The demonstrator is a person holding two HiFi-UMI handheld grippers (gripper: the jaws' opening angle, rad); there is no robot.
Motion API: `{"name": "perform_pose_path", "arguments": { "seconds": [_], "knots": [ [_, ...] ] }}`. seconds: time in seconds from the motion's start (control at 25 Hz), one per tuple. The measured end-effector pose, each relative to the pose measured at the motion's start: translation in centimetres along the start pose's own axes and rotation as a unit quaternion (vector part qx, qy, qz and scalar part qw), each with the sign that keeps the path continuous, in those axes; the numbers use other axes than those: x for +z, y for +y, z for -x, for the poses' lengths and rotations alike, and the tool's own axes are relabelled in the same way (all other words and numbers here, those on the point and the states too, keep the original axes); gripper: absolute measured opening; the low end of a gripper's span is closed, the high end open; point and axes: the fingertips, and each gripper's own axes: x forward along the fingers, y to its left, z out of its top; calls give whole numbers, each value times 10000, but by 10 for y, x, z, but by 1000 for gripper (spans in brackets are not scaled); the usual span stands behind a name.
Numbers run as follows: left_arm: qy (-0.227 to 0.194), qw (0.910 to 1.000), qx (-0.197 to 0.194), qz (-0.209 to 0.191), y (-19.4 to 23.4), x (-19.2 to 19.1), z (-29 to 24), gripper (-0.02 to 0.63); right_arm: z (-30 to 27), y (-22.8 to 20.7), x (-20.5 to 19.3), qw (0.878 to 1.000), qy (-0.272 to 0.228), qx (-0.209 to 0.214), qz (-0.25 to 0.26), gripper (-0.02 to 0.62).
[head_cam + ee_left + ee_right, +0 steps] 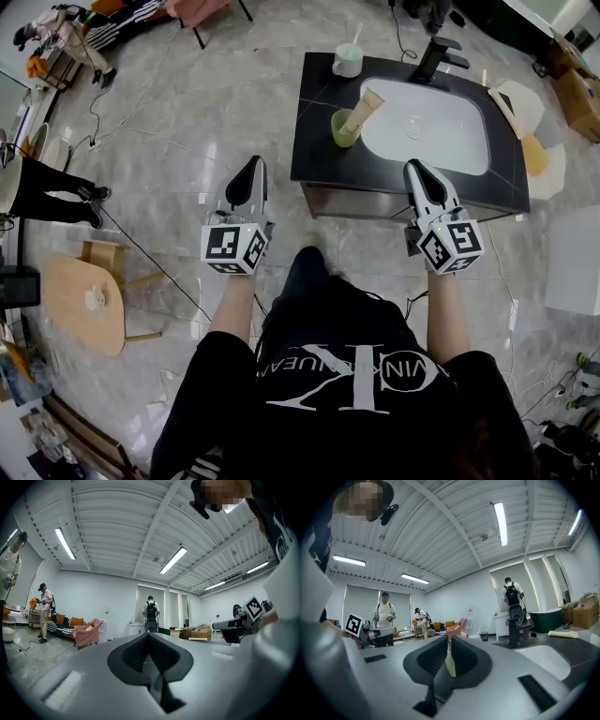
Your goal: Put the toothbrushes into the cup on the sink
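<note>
A black sink counter (314, 155) with a white basin (441, 141) stands ahead of me. On its left part a green cup (341, 132) holds a cream tube (362, 110). Behind it, a white cup (347, 64) has a pale toothbrush (355, 36) standing in it. My right gripper (412, 166) hovers at the counter's front edge, jaws shut; a thin cream sliver shows in their slit in the right gripper view (449, 639), and I cannot tell what it is. My left gripper (253, 161) hangs over the floor left of the counter, shut and empty (149, 634).
A black faucet (437, 56) rises behind the basin. A tan stick-like item (504, 111) lies at the counter's right edge beside a white side table (525, 98). A wooden stool (89, 300) and cables lie on the floor to the left. Several people stand farther off.
</note>
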Motion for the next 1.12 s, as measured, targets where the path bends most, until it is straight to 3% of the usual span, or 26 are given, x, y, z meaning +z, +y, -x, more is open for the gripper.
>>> {"name": "perform_pose_path", "arguments": {
  "seconds": [1.12],
  "knots": [
    [-126, 9998, 41, -147, -13, 13, 13, 11, 15, 2, 8, 9998, -179, 64, 50, 34]
  ]
}}
